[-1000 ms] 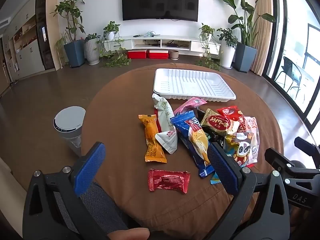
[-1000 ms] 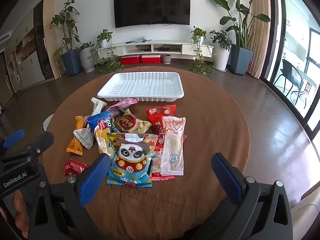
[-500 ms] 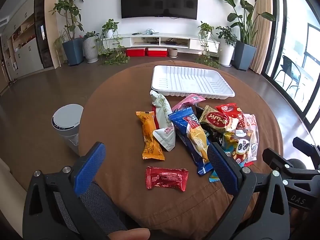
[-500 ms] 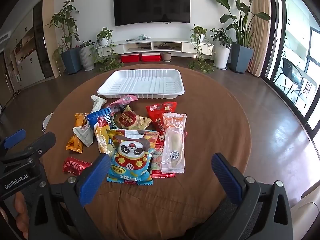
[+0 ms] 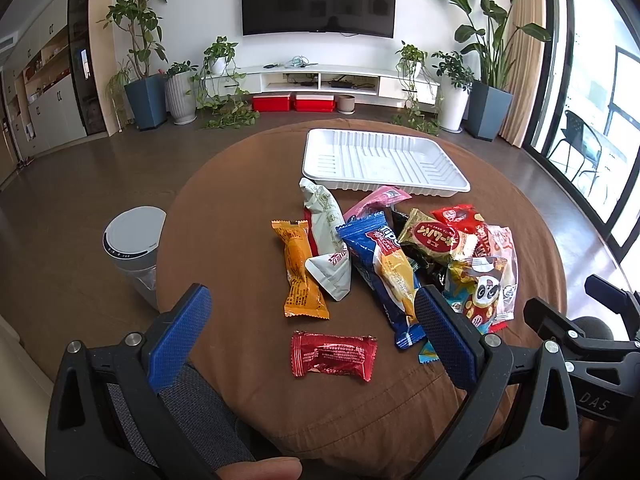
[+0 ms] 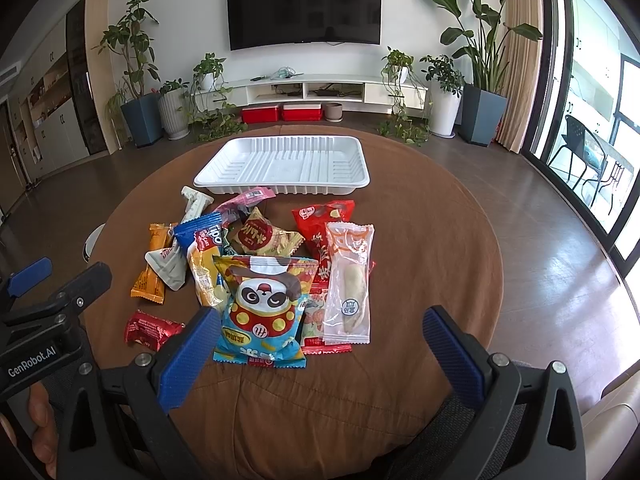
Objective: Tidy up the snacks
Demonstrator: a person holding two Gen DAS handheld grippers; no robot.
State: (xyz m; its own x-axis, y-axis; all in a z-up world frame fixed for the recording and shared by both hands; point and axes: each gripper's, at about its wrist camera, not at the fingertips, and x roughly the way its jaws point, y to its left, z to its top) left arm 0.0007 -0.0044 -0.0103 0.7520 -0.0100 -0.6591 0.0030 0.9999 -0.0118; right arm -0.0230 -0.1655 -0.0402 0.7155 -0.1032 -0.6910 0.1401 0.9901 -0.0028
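Snack packets heaped on a round brown-clothed table (image 6: 420,216), both grippers held spread and empty.

The left gripper (image 5: 316,344) is poised above a small red foil packet (image 5: 334,355); the right gripper (image 6: 322,354) is held over a blue panda-printed bag (image 6: 264,312). An empty white ribbed plastic tray (image 6: 282,164) is seen just beyond the heap, a pink wrapper (image 6: 248,198) touching its near rim.

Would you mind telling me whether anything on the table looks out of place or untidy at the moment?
Yes: the snack packets lie in a loose, overlapping heap on the brown tablecloth, while the white tray behind them holds nothing. One red packet lies apart, nearest the left gripper. Nothing looks torn or spilled.
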